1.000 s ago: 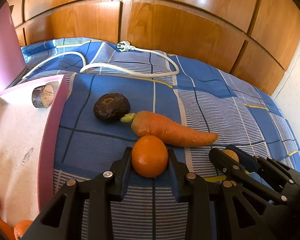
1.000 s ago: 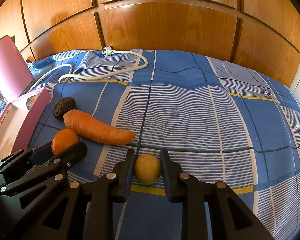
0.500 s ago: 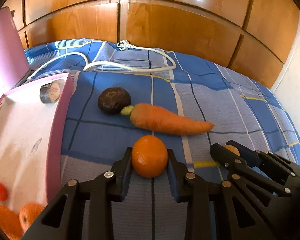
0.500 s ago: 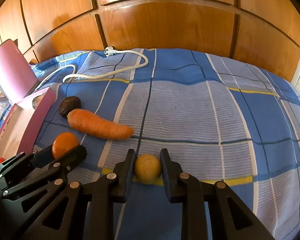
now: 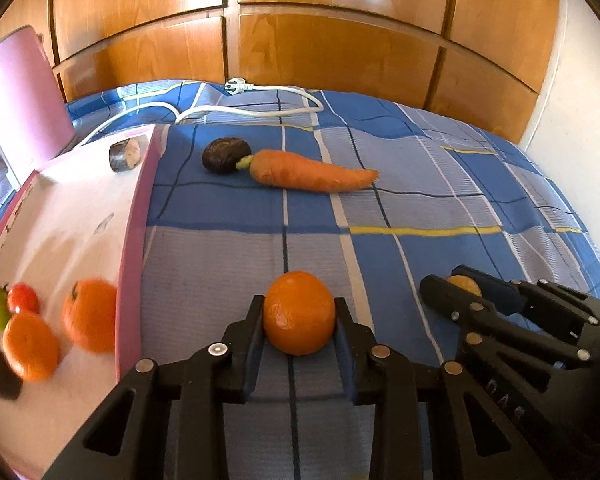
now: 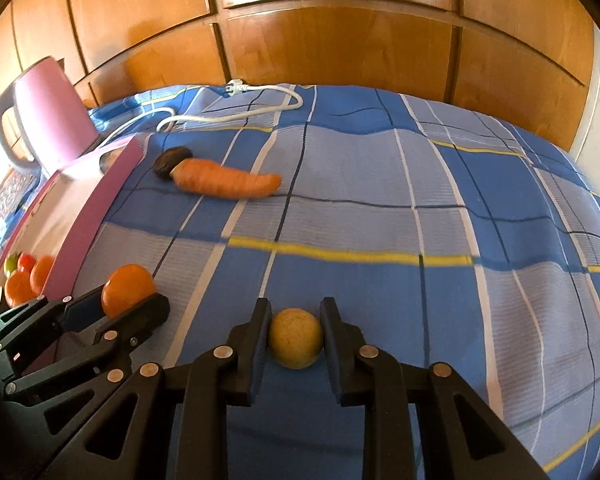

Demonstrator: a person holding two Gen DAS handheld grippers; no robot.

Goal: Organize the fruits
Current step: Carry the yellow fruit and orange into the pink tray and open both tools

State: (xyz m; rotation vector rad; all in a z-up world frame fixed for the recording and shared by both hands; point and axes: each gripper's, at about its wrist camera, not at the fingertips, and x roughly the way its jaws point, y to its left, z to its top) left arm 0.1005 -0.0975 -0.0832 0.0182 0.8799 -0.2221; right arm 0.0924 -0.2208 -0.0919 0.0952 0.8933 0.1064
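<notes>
Left tool point(image 5: 299, 320) grips an orange point(image 5: 299, 318), right tool point(image 6: 295, 338) a yellowish fruit point(image 6: 295, 338); both should clear the pink tray point(image 5: 134, 240) wall to their left before releasing.

A blue plaid bedspread point(image 6: 380, 200) with white and yellow stripes fills mid-frame, an orange carrot point(image 6: 224, 180) upper left, a pink tray point(image 5: 134, 240) at left.

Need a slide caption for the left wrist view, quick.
Left gripper holds an orange beside the pink box; carrot remains on the bedspread.
</notes>
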